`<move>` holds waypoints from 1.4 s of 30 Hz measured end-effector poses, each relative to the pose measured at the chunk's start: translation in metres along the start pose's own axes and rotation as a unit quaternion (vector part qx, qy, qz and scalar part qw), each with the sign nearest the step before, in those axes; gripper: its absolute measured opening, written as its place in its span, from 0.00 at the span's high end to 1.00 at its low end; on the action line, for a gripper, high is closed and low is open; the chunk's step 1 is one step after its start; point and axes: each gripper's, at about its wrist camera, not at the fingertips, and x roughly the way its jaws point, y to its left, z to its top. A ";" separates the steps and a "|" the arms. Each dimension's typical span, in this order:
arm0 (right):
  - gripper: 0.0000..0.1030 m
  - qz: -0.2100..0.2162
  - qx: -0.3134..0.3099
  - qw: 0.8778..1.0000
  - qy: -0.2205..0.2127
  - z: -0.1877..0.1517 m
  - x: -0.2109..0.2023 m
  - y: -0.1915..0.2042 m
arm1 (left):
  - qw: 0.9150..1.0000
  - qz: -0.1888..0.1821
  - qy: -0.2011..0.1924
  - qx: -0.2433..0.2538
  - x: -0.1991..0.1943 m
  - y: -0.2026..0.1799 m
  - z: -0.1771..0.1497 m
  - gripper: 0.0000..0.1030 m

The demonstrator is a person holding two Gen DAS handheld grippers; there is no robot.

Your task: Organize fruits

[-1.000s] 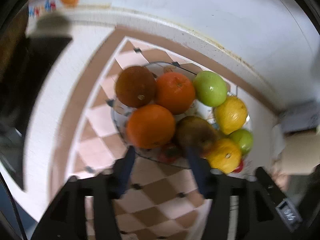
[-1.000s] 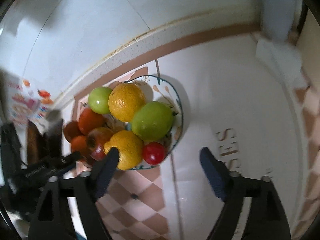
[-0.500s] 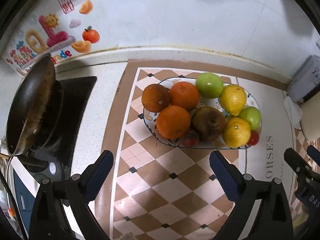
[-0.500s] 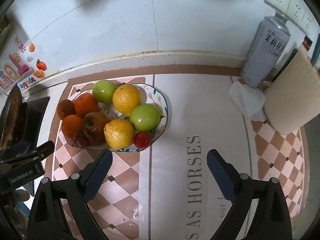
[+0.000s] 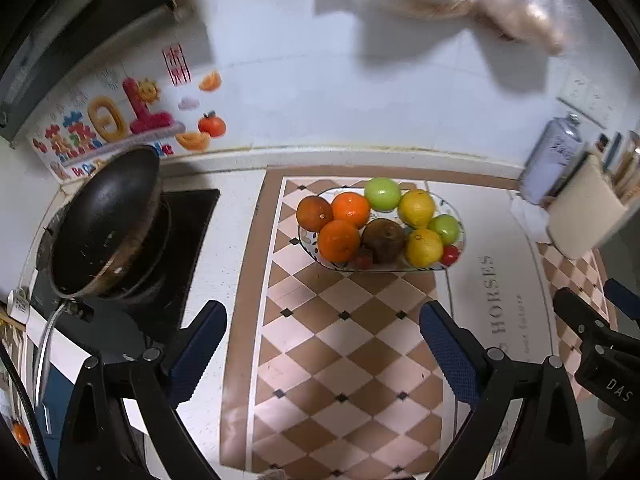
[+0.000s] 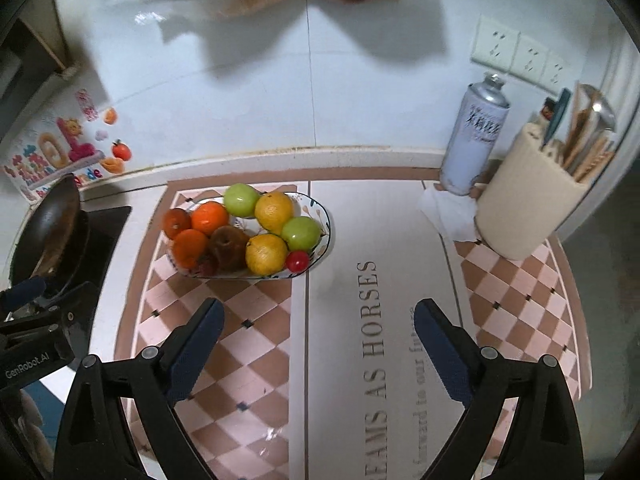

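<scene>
Left wrist view: fruit plate (image 5: 454, 266) lies well beyond both wide-spread, empty grippers (image 5: 322, 326) (image 6: 318, 322)

The fruit plate (image 5: 458, 258) rests on the patterned mat (image 5: 344, 360), holding all the fruit. The wok (image 5: 104, 220) sits on the stove (image 5: 188, 224) to its left. The spray can (image 6: 476, 140) stands right of the plate, against the wall; the utensil holder (image 6: 528, 204) is just beside the can.

**Both tongs wide and empty**

Your left tongs (image 5: 322, 342) hang with blue pads (image 5: 198, 350) spread far apart, gripping nothing. Your right tongs (image 6: 316, 338) match them, pads (image 6: 440, 350) splayed wide. Both sit raised, side by side, pointing forward and downward.
</scene>
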 end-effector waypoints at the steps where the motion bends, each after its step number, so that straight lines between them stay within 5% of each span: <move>1: 0.05 0.001 0.000 1.000 -0.005 -0.004 -0.010 0.001 | 1.000 0.000 -0.006 0.002 -0.010 0.001 -0.004 0.04; 14: 0.05 0.001 0.014 0.996 -0.091 -0.074 -0.161 0.017 | 0.996 -0.033 -0.076 0.012 -0.125 0.023 -0.059 0.04; 23: 0.04 -0.003 0.017 0.992 -0.121 -0.117 -0.233 0.032 | 0.995 -0.039 -0.088 0.019 -0.174 0.036 -0.096 0.04; 32: 0.02 0.004 0.006 0.991 -0.136 -0.126 -0.269 0.033 | 0.994 -0.043 -0.097 -0.003 -0.199 0.042 -0.110 0.04; 42: 0.02 0.026 -0.009 0.992 -0.120 -0.114 -0.259 0.027 | 0.995 -0.027 -0.094 -0.018 -0.192 0.035 -0.105 0.04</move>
